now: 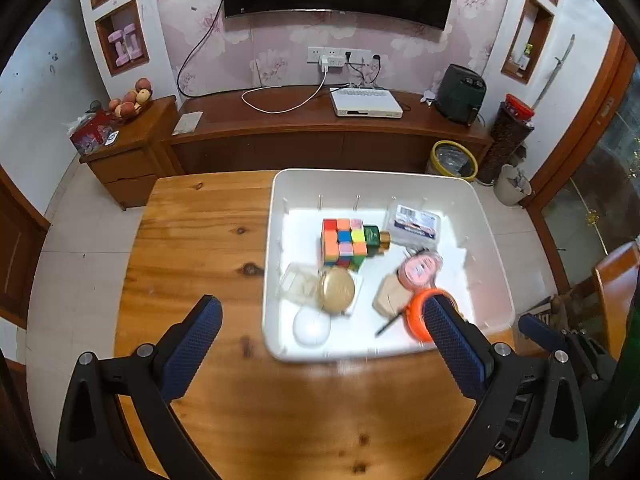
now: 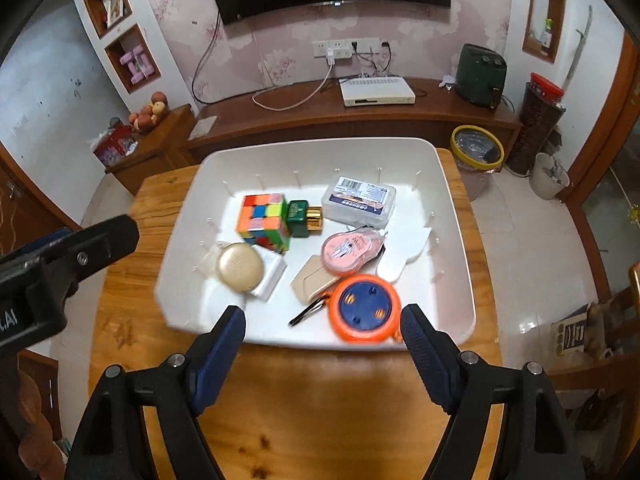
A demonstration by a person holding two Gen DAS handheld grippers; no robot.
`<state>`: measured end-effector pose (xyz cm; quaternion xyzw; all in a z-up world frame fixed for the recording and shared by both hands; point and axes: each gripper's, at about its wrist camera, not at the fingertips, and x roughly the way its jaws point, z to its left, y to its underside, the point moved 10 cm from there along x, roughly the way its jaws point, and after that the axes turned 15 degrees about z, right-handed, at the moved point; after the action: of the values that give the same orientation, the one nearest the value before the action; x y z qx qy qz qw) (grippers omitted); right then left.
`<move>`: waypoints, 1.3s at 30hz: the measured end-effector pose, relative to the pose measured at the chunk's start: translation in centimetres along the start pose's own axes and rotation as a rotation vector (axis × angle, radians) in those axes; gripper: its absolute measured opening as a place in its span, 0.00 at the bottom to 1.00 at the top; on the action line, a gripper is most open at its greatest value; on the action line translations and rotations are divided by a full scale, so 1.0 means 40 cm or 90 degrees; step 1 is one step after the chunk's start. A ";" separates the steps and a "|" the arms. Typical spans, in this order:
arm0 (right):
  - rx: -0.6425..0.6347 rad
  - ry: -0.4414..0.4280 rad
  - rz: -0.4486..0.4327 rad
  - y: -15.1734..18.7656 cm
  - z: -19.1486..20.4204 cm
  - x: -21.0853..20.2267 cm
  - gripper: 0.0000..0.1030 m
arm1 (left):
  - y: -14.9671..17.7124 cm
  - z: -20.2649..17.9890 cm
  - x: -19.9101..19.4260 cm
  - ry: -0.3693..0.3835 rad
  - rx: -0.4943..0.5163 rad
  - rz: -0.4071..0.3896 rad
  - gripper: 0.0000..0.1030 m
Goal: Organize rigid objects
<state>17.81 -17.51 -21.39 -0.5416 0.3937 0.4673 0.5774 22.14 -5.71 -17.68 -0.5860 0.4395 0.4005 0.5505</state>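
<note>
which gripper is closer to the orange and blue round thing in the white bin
Right. The right gripper hangs open just short of the orange and blue disc, which sits by its right jaw. The left gripper is open further left, toward the gold compact.

left gripper [image 1: 320,320]: jaws spread wide, nothing between, tilted down | right gripper [image 2: 322,320]: jaws apart, empty, tilted down

cube [image 2: 264,220] and bottle [image 2: 305,218] in tray [image 2: 452,216]
</note>
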 end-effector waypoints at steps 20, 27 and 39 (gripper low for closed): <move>0.004 -0.023 -0.112 0.284 0.127 -0.372 0.78 | 0.261 0.065 -0.268 -0.014 0.011 -0.041 0.98; -0.008 0.012 -0.180 0.308 0.163 -0.471 0.78 | 0.297 0.089 -0.317 -0.013 -0.010 -0.061 0.98; -0.025 0.001 -0.188 0.326 0.194 -0.500 0.78 | 0.326 0.119 -0.345 -0.051 -0.030 -0.079 0.98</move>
<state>-0.26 -12.36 -4.73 -0.6054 0.3010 0.3843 0.6286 5.70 -0.04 -8.70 -0.6086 0.3706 0.3989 0.5772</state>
